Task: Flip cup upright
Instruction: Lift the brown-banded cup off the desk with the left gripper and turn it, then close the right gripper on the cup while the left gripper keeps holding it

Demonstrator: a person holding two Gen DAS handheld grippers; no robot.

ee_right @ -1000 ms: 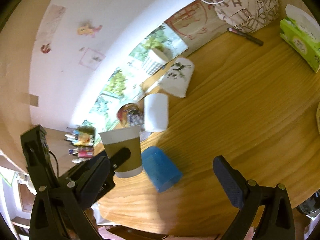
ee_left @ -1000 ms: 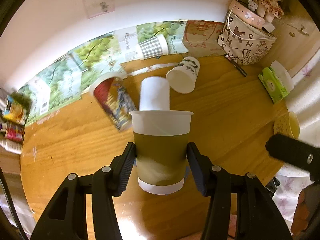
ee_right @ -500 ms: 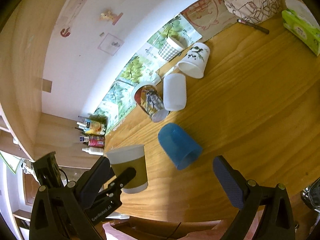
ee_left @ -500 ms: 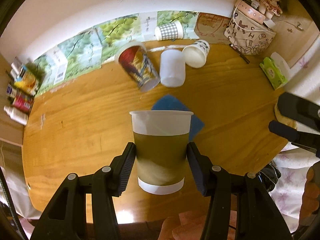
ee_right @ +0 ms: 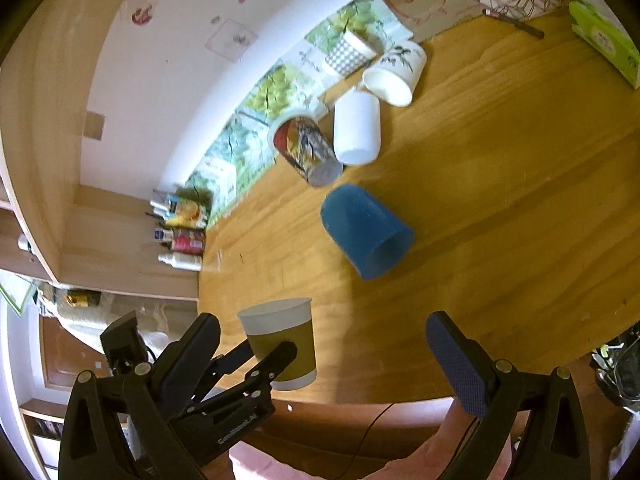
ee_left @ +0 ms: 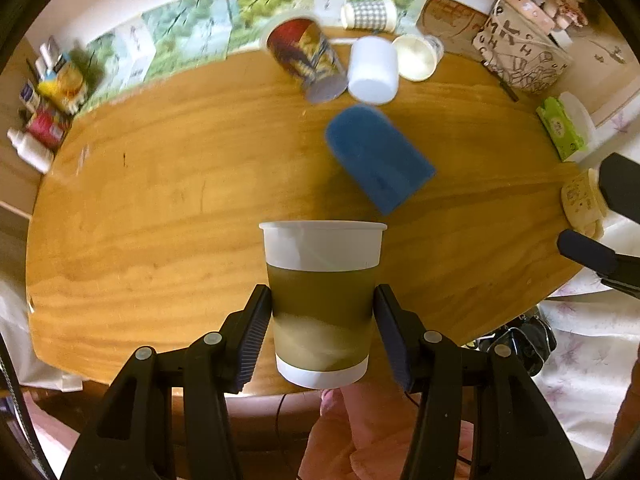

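Observation:
My left gripper (ee_left: 322, 332) is shut on a brown-and-white paper cup (ee_left: 322, 296). It holds the cup upright, mouth up, above the near edge of the round wooden table (ee_left: 160, 220). The cup (ee_right: 282, 344) and left gripper (ee_right: 260, 364) also show at lower left in the right wrist view. My right gripper (ee_right: 324, 364) is open and empty over the near table edge; its fingers (ee_left: 588, 254) show at the right in the left wrist view.
A blue cup (ee_left: 378, 158) lies on its side mid-table. Behind it lie a picture-printed cup (ee_left: 306, 58), a white cup (ee_left: 372, 68), a bamboo-print cup (ee_left: 418, 56) and a checked cup (ee_left: 368, 16). A bag (ee_left: 524, 56), tissue pack (ee_left: 560, 128) and bottles (ee_left: 40, 120) ring the table.
My left gripper has drawn back toward the near table edge and risen with the upright cup. The right gripper has pulled back too and stays open.

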